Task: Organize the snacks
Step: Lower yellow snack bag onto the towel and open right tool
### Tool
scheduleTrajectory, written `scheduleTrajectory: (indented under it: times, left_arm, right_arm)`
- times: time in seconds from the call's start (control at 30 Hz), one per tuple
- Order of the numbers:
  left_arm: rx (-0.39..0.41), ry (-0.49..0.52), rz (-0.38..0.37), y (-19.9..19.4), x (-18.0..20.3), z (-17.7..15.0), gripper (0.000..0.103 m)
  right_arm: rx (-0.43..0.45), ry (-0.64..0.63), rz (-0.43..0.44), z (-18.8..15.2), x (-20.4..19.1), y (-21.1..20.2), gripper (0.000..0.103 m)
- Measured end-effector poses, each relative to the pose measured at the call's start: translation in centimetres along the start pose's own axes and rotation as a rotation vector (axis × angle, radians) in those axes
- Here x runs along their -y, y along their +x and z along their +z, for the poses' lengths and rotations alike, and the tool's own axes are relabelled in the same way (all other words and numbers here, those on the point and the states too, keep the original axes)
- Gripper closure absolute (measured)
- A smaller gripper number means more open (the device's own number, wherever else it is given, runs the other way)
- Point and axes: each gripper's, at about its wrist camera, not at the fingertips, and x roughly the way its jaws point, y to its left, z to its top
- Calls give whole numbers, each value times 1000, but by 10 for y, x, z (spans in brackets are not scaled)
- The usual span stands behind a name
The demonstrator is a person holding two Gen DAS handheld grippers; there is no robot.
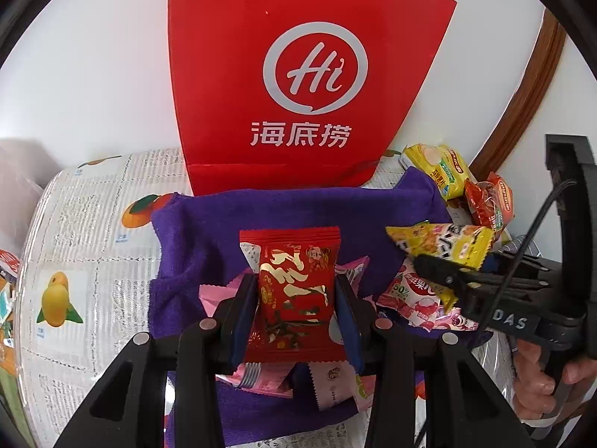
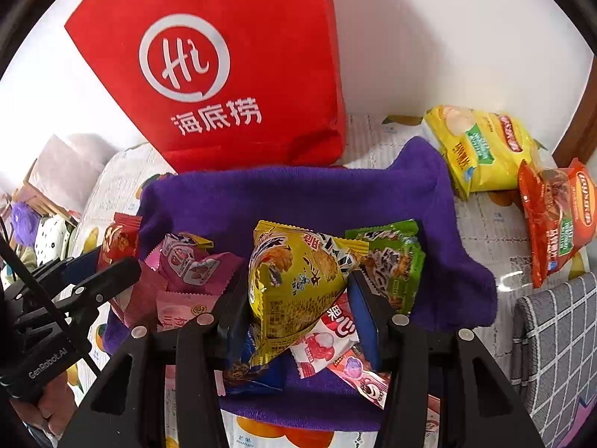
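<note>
My left gripper [image 1: 296, 298] is shut on a red snack packet [image 1: 294, 291] with gold print, held above a purple cloth [image 1: 209, 224]. My right gripper [image 2: 298, 298] is shut on a yellow snack packet [image 2: 291, 280] over the same cloth [image 2: 298, 194]; it shows at the right of the left wrist view [image 1: 444, 242]. Pink packets [image 2: 186, 272] and a green packet [image 2: 395, 261] lie on the cloth. A red paper bag [image 1: 298, 74] with a white "Hi" logo stands behind the cloth, also in the right wrist view [image 2: 224, 67].
A yellow chip bag [image 2: 481, 145] and an orange chip bag [image 2: 556, 216] lie on the fruit-print tablecloth [image 1: 86, 246] to the right. A grey checked cushion [image 2: 556, 354] is at the lower right. A white wall is behind the bag. Clutter sits at far left [image 2: 37, 231].
</note>
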Motion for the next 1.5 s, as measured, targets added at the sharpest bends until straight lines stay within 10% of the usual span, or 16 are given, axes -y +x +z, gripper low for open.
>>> scheduleTrajectory:
  times: [0.63,0.83,1.5]
  left_arm:
    - [-9,13,-4,6,8,-2,64]
    - [-14,9,-8,8,8,-2,64]
    - [-15,13,-21,13,12,-3,64]
  right_arm:
    - [-82,-24,22,-2,-6,26,53]
    - [-21,-35,-5,-1,-4,15,31]
    - [91,63,-16,10,24,-28,31]
